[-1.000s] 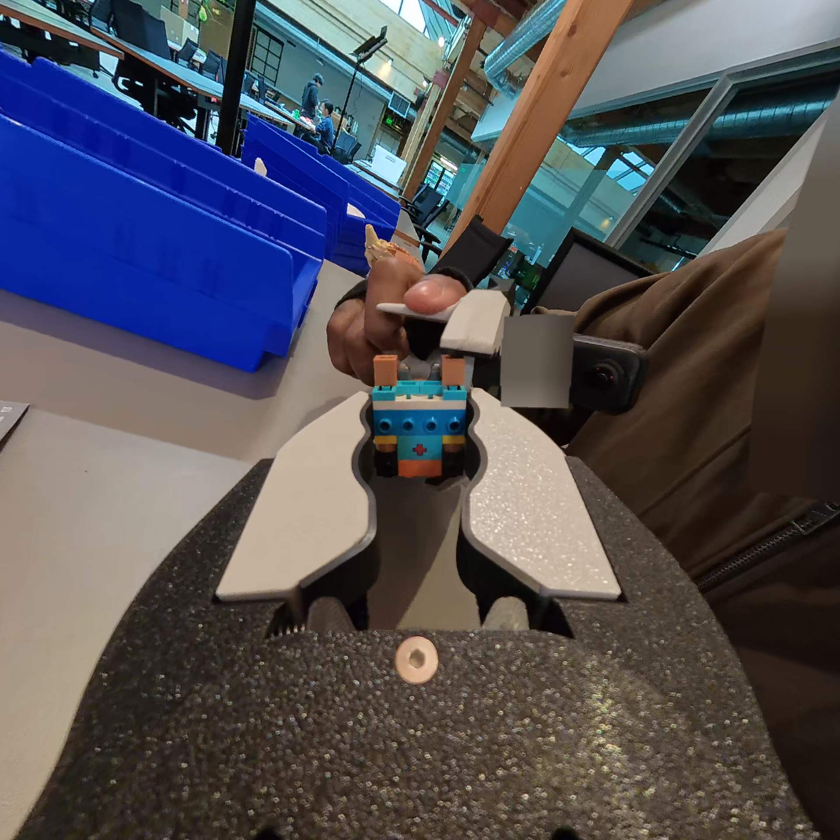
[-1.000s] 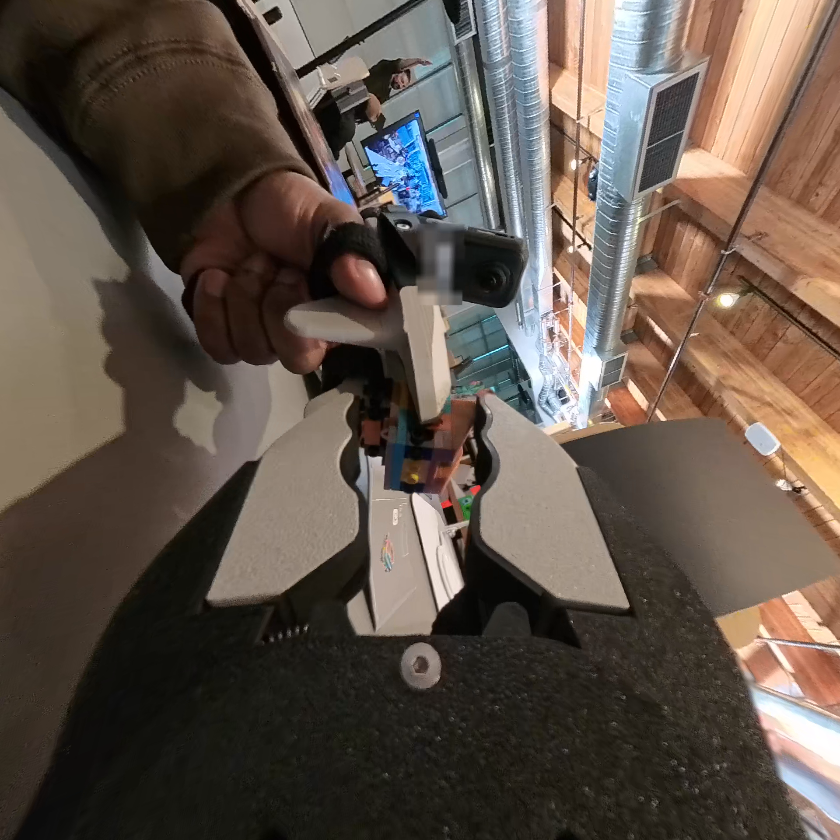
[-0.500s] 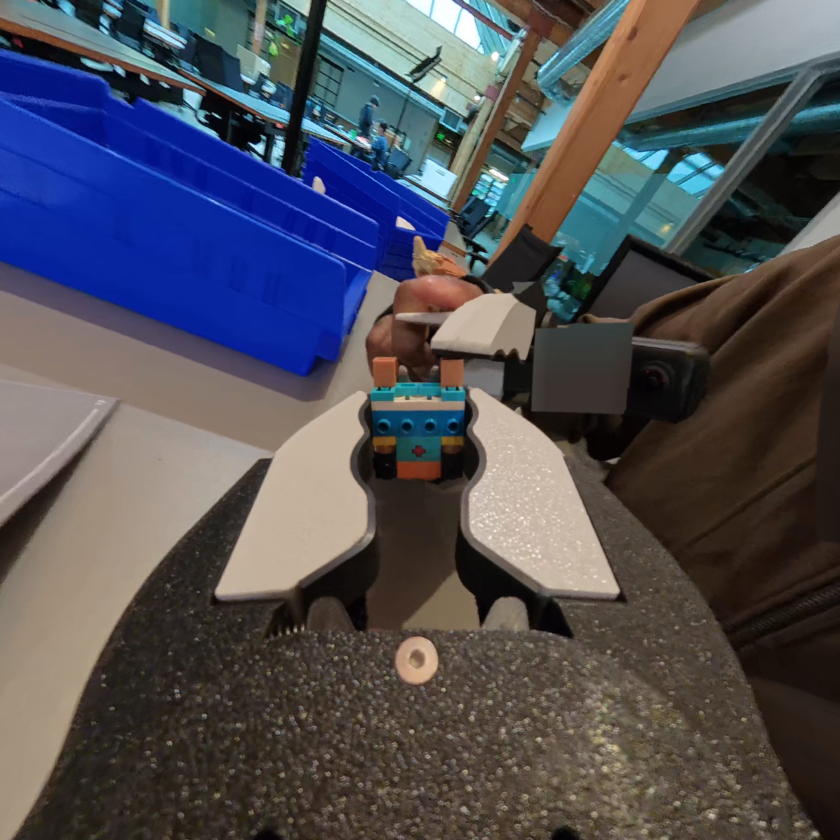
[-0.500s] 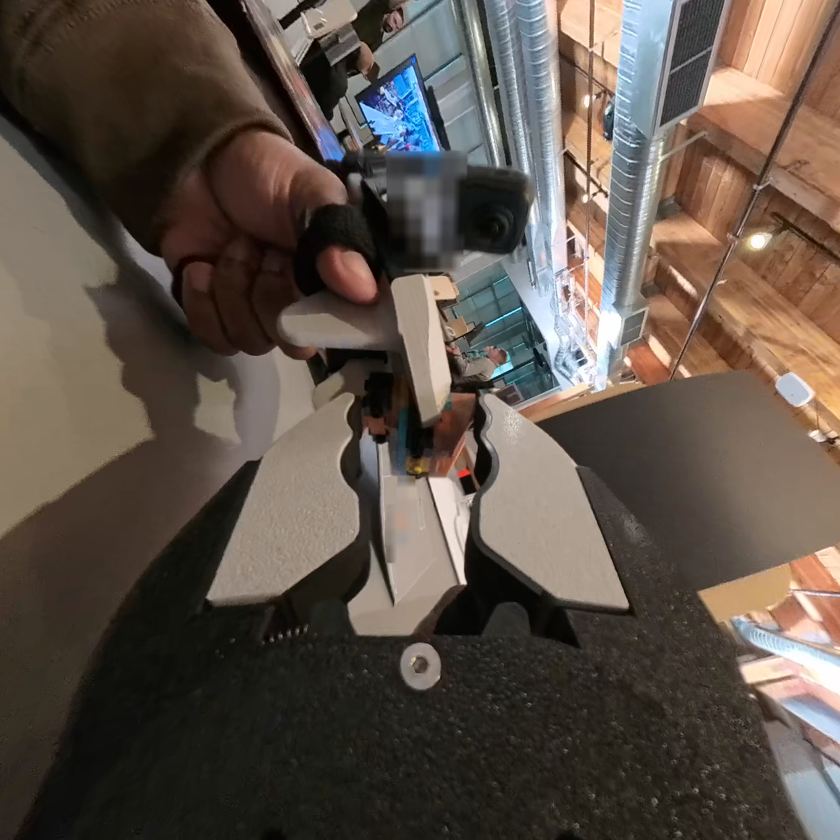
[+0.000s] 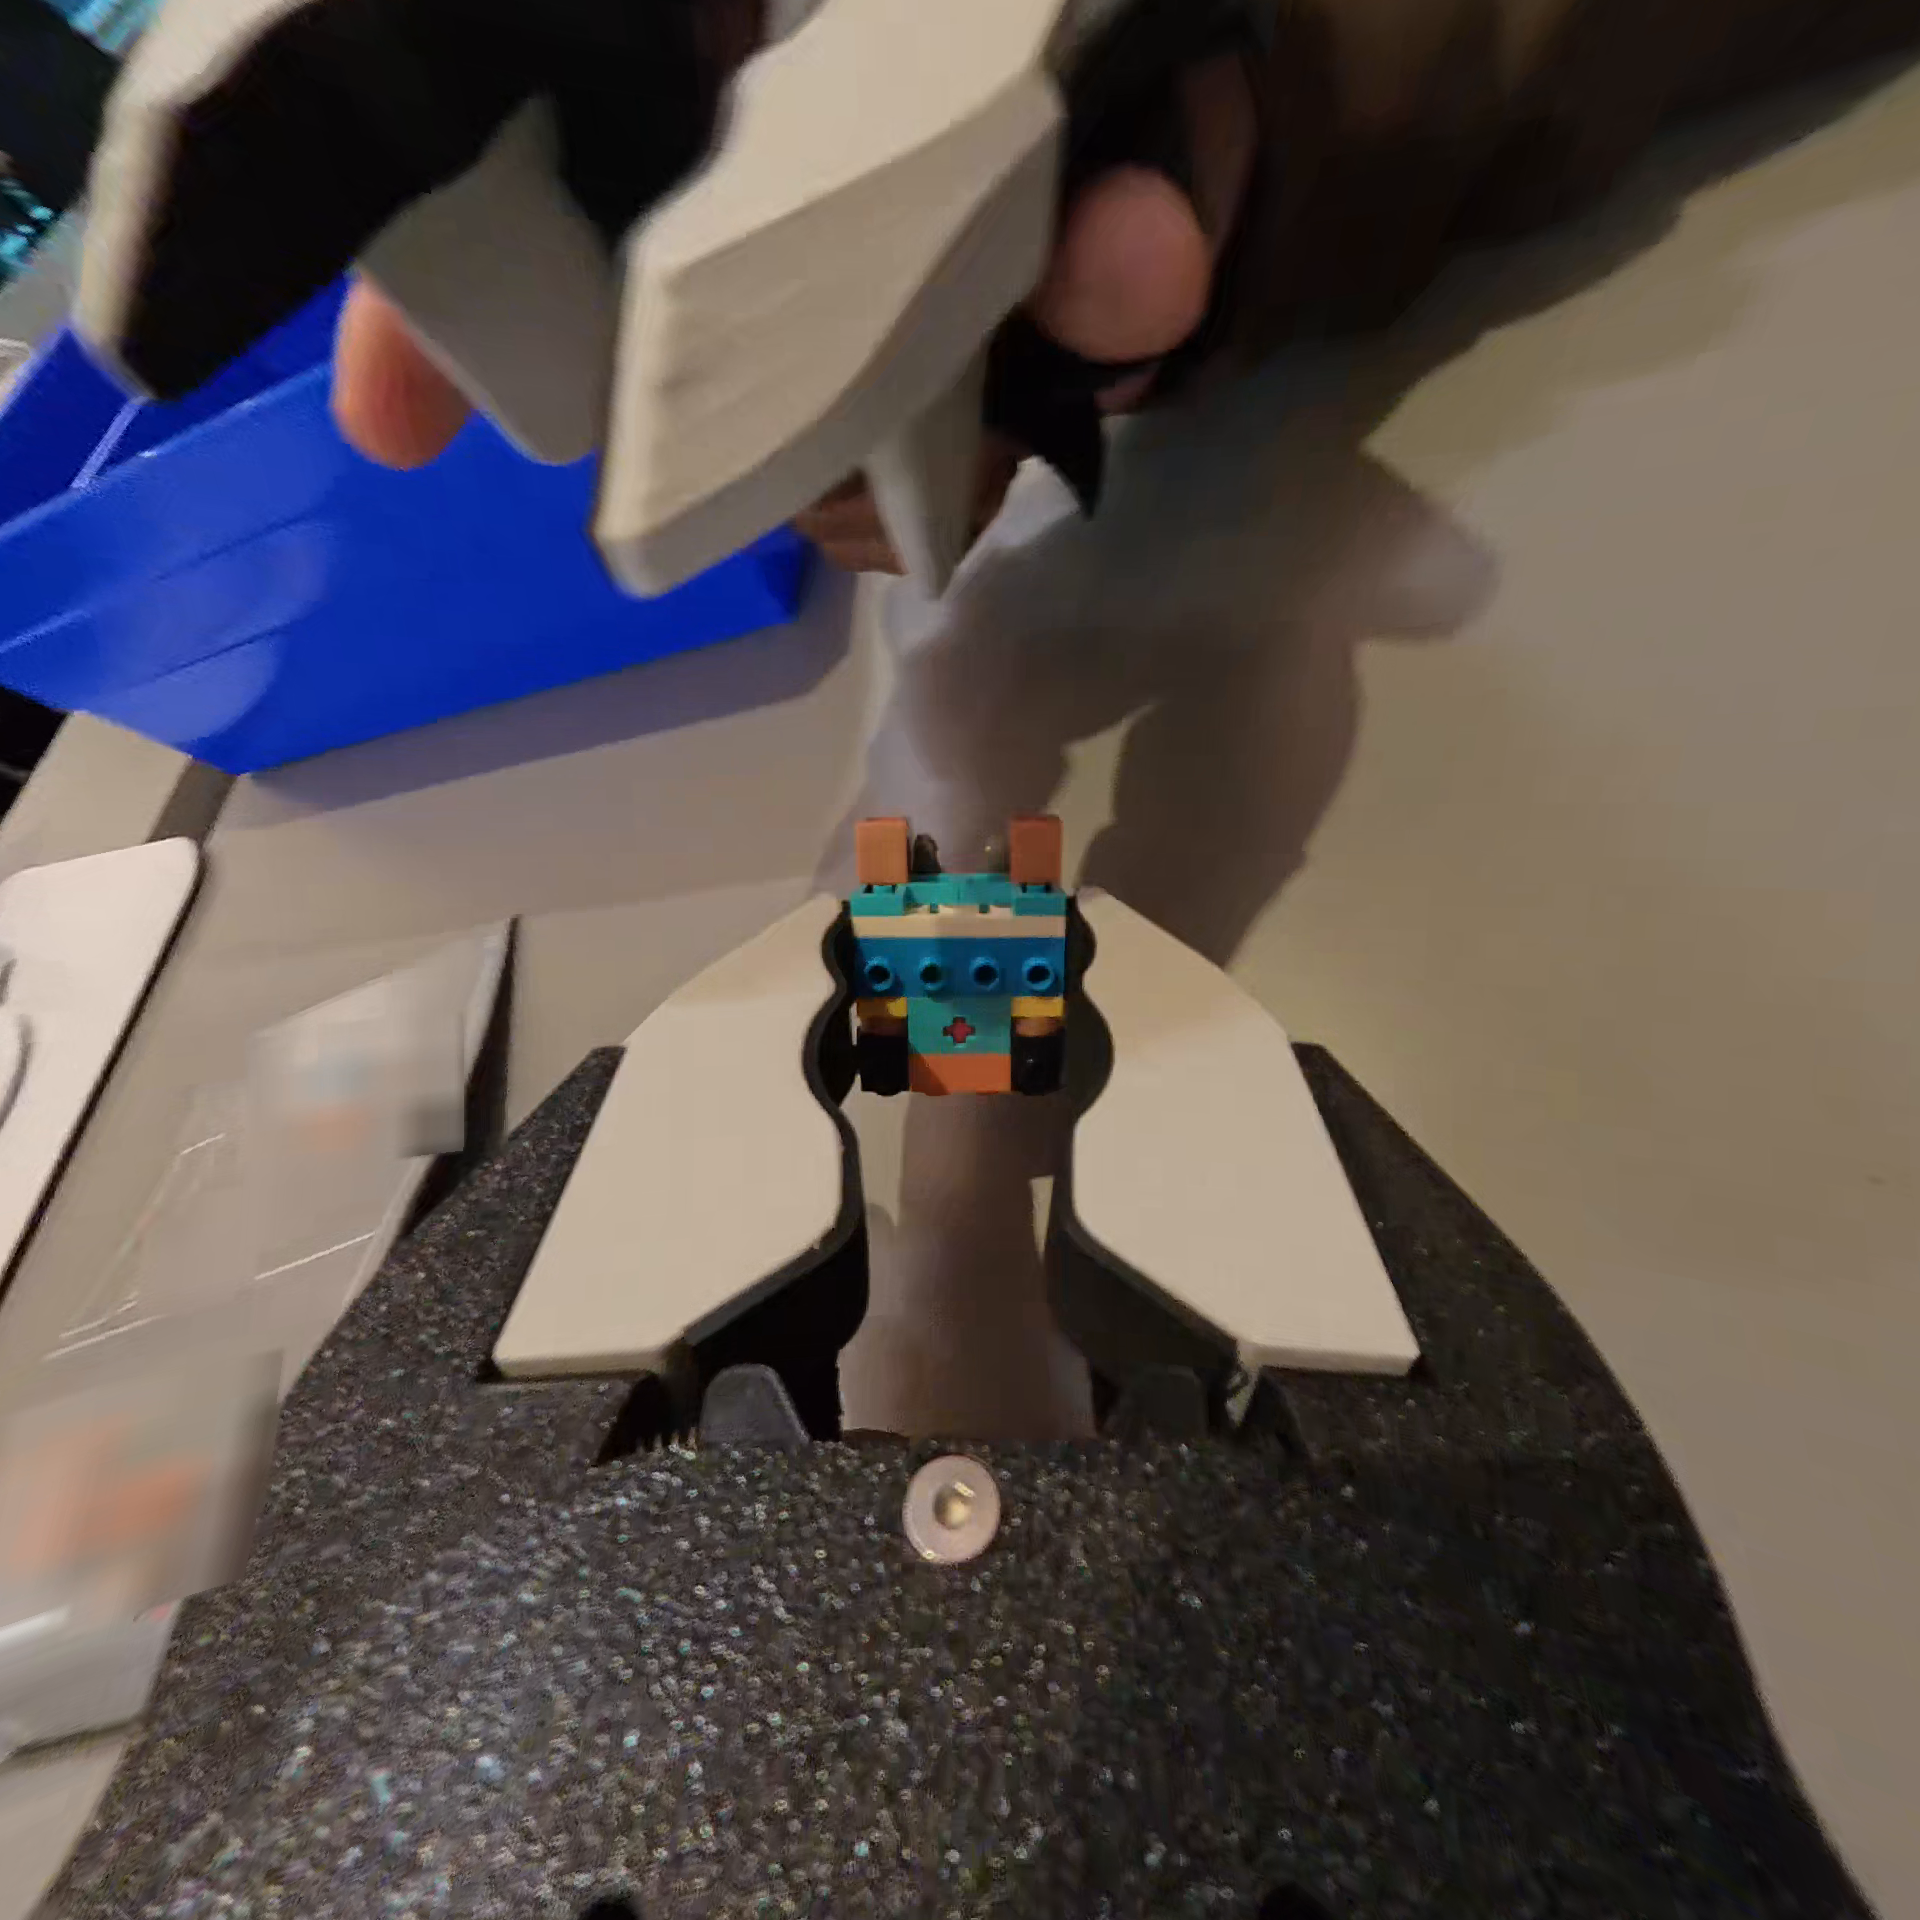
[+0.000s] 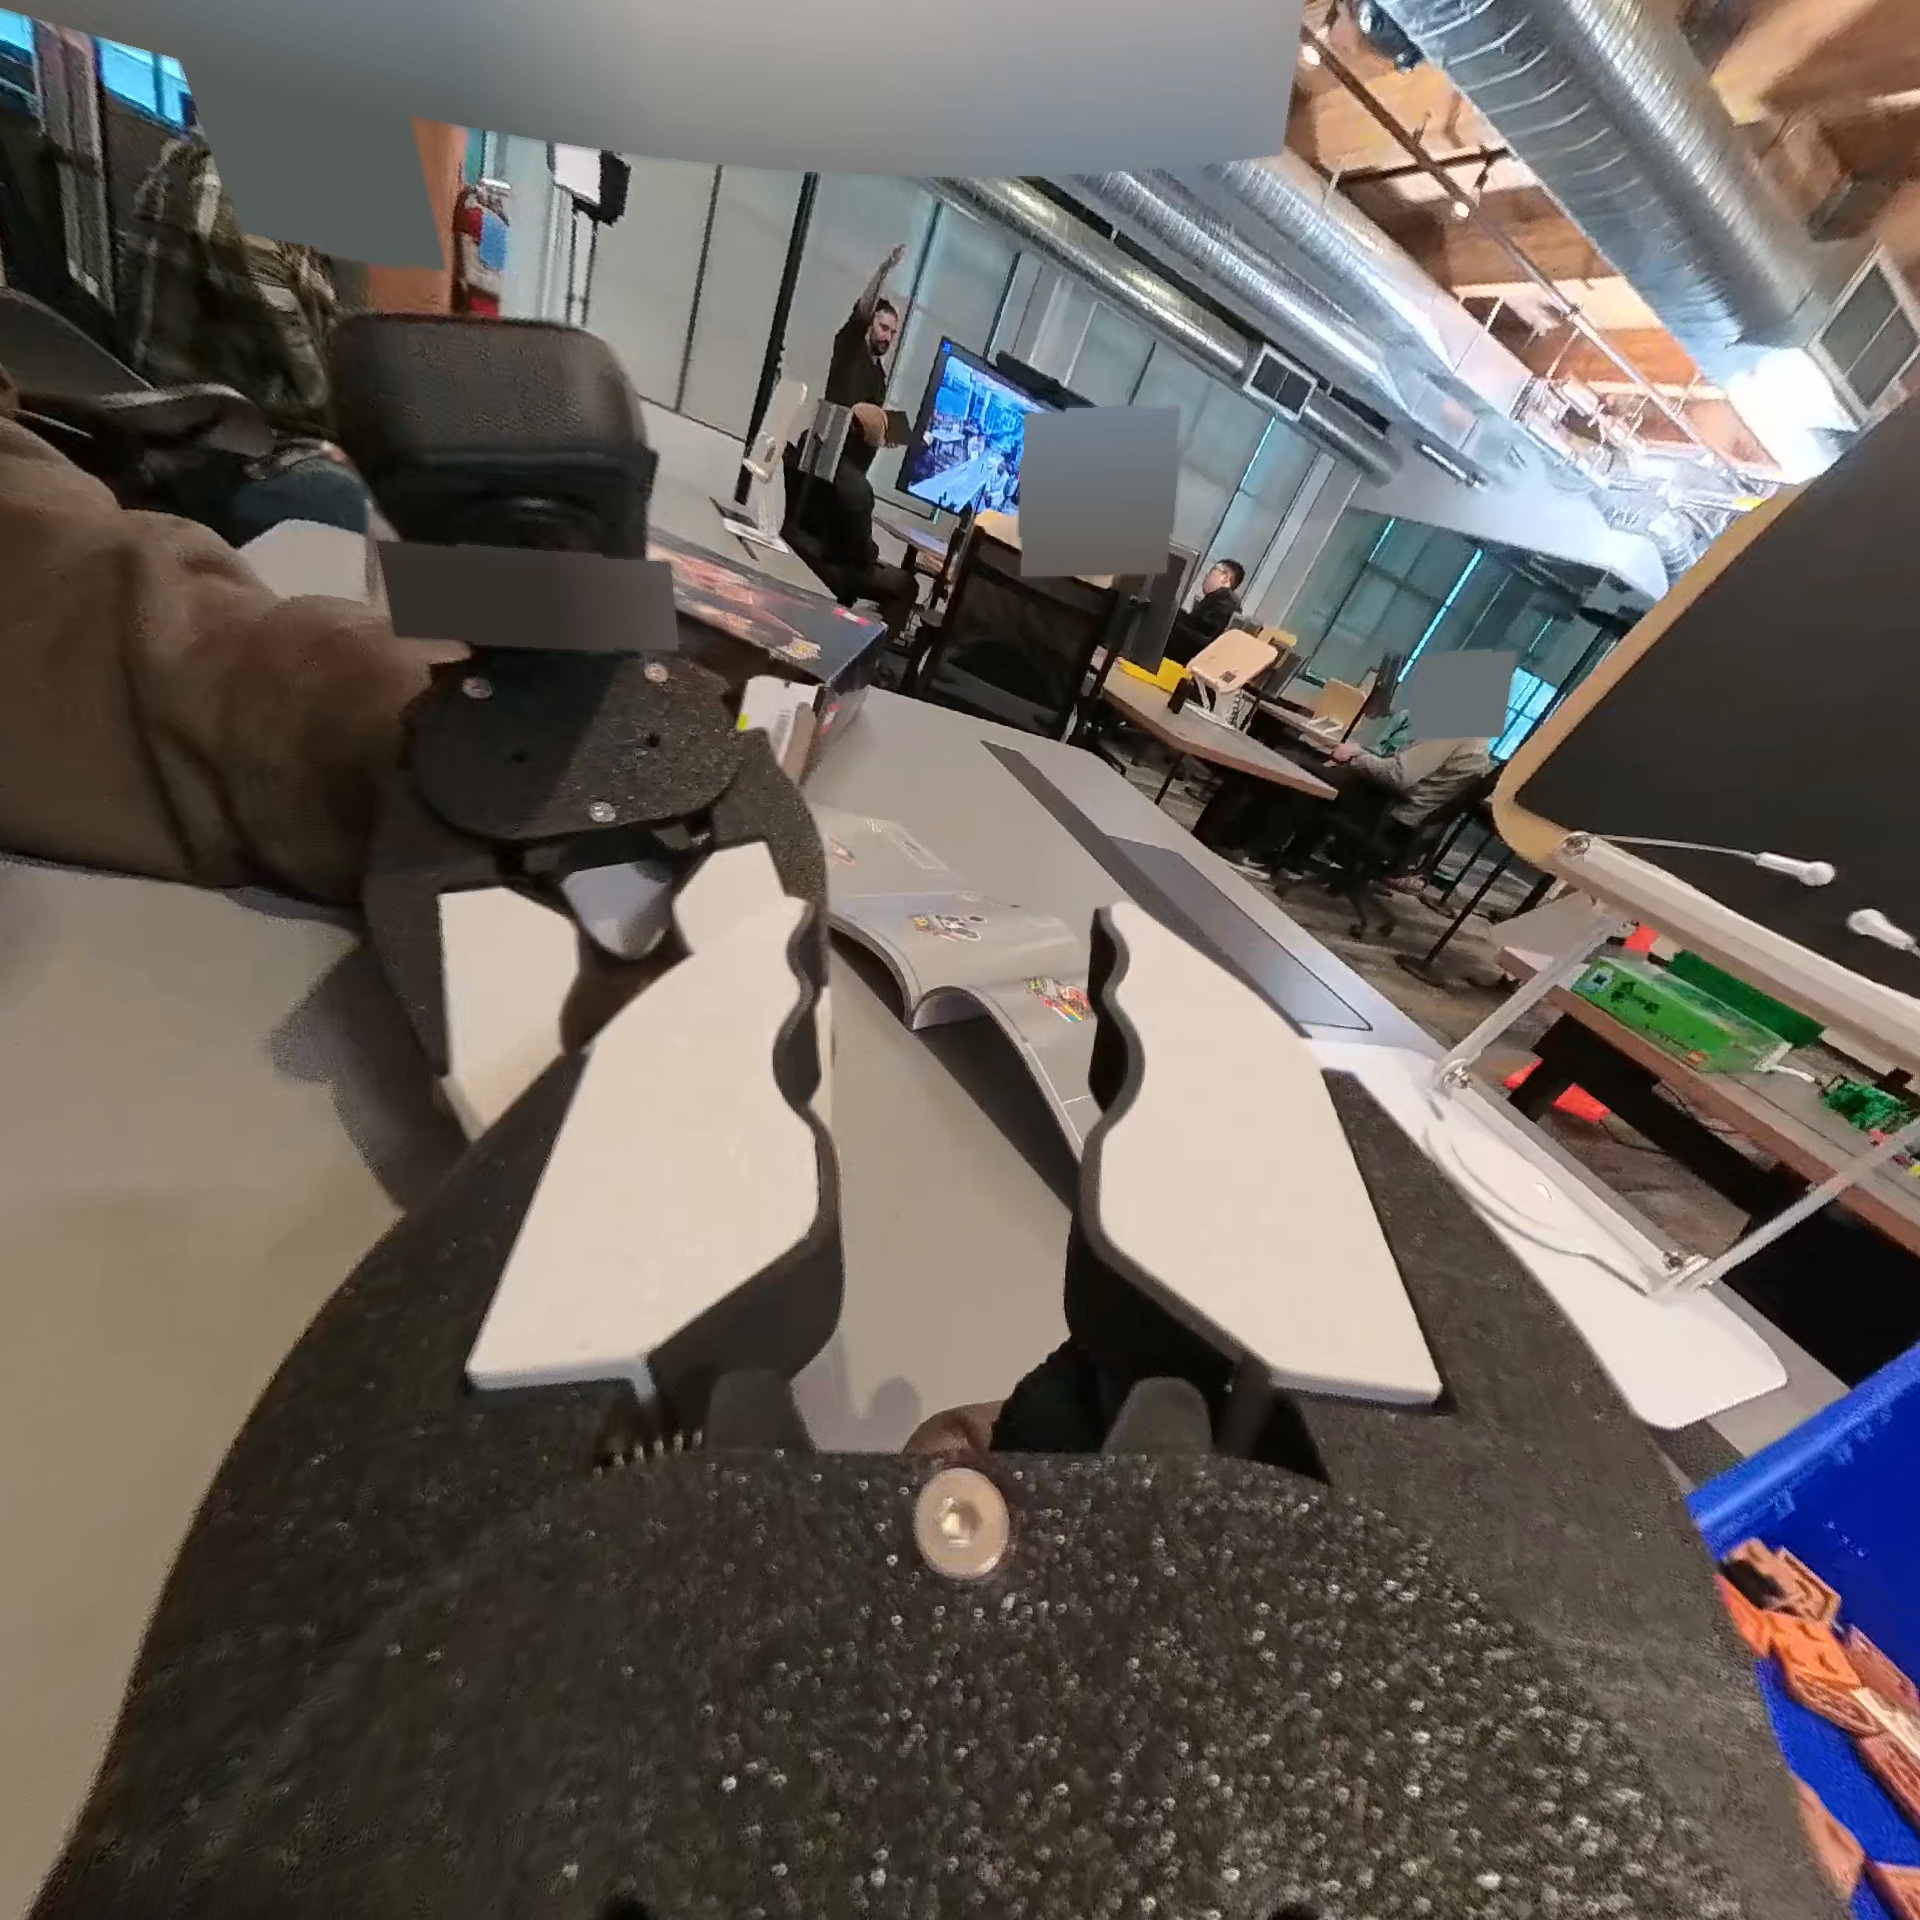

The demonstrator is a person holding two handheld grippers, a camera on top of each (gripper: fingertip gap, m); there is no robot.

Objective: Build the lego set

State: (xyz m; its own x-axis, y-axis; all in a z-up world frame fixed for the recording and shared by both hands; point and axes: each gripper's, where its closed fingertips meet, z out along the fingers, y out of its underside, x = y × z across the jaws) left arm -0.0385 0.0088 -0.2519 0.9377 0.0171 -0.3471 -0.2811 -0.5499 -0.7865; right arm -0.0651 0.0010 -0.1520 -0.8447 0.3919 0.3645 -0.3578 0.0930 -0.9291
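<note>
Item: lego build, teal, blue and orange, centre of the left wrist view, clamped between our left gripper tips above the grey table. Our right gripper: fingers apart, nothing between them. Blue bin, upper left.

Open-plan office and workshop space

Rows of desks with seated people, a wall screen, glass partitions, bare ceiling ducts and timber beams fill the room; blue storage bins sit on the grey table.
</note>
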